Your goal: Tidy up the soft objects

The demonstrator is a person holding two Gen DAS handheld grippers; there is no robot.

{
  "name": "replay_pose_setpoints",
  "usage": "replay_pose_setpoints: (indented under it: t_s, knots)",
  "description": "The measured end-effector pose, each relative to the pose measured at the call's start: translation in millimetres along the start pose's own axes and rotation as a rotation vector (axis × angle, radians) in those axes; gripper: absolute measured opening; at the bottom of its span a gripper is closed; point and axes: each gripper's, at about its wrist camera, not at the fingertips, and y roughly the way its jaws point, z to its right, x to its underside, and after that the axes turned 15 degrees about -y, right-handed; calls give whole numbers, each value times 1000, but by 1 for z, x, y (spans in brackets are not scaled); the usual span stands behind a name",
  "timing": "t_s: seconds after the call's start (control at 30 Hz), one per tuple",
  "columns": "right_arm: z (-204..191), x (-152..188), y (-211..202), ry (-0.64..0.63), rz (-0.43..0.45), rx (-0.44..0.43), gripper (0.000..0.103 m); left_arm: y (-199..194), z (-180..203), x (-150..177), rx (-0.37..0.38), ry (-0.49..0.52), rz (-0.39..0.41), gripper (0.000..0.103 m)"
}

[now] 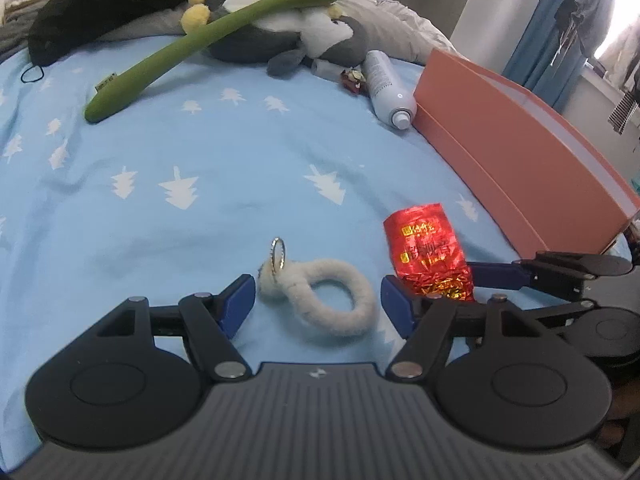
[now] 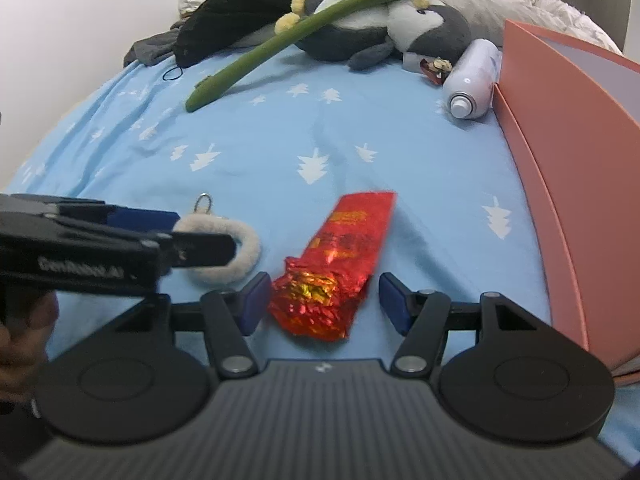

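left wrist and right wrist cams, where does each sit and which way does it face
Left wrist: on the left gripper, angled down at the fluffy white ring; its fingers show, the right gripper at right.
Right wrist: on the right gripper, angled down at the red foil packet; the left gripper at left.
Shared: ring, packet, blue bedsheet, plush penguin, pink box.

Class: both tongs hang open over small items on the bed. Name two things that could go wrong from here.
1. The left tongs straddle the fluffy loop; closing may catch its metal ring or bunch the sheet.
2. The right tongs straddle the red foil packet; slick foil may slip, and the two tongs sit close enough to collide.
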Motion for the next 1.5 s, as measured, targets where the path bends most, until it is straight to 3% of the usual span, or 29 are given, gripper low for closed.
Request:
replay_pose_setpoints:
  t_s: [0.2,0.3,0.43,0.47,0.57,0.73,0.8,1.1,1.13,1.5]
  knots:
    - [-6,2,-2,-9,19,4,47,-3,4,5,9,28,30,70]
    - [-2,4,-7,12,19,12,47,-2,5,5,12,36,40,69]
    - [11,9,-15,75,22,23,46,7,10,8,-33,92,15,61]
    - [14,10,-16,91,21,28,38,10,12,10,-39,103,5,58]
    - [26,15,-19,158,16,18,38,15,17,15,-37,127,-12,52]
    - [31,20,-18,206,16,4,38,19,30,21,-64,192,8,29]
    - [31,20,-18,211,18,6,37,19,34,21,-64,192,8,14]
    - [28,17,-26,201,26,22,37,12,33,20,-57,90,18,11]
    - [27,17,-27,200,27,23,32,10,33,20,-57,80,20,11]
    - [21,9,-40,176,31,58,24,-14,35,14,-32,-14,36,11]
